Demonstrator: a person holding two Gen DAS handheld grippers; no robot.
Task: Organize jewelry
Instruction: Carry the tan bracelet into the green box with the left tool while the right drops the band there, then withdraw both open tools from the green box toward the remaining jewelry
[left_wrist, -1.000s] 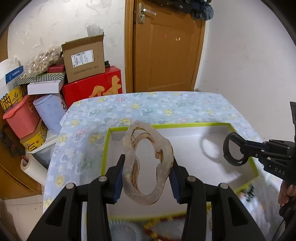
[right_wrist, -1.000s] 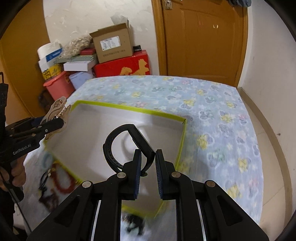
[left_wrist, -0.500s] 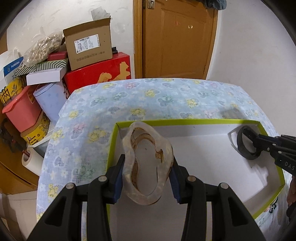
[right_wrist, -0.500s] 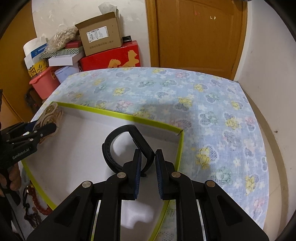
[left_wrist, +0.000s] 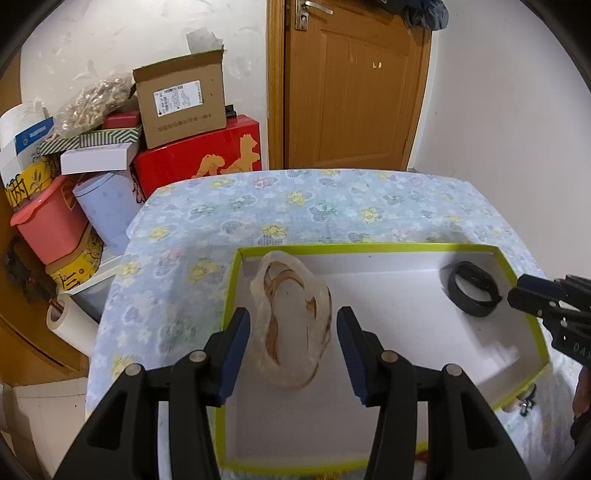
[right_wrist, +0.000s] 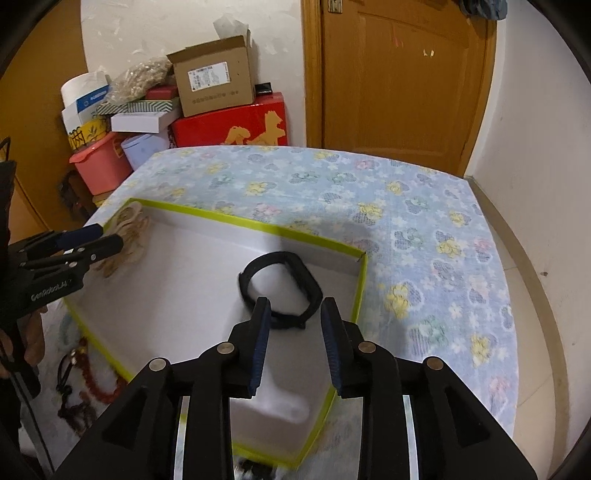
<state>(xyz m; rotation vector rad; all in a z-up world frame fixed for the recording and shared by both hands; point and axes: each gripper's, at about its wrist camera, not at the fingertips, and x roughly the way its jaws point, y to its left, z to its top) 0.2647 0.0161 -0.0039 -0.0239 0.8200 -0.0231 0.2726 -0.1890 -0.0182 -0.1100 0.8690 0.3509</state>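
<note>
Backing both hand-held grippers, left (left_wrist: 291, 343) and right (right_wrist: 293, 339), straight out with fingers apart should leave bag (left_wrist: 291, 321) and bracelet (right_wrist: 280, 291) settled in the tray's (right_wrist: 354, 295) far corners.

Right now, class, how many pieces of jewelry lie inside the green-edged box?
2: a translucent bracelet in the box's far left corner, and a black band near its far right corner. More jewelry lies outside, partly hidden.

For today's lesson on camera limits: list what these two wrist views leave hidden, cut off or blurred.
- Beaded jewelry: right wrist view, blurred, partly behind the box wall.
- Small dark item: right wrist view, blurred, cut by the bottom edge.
- Clear pouch contents: left wrist view, film obscures them.
</note>
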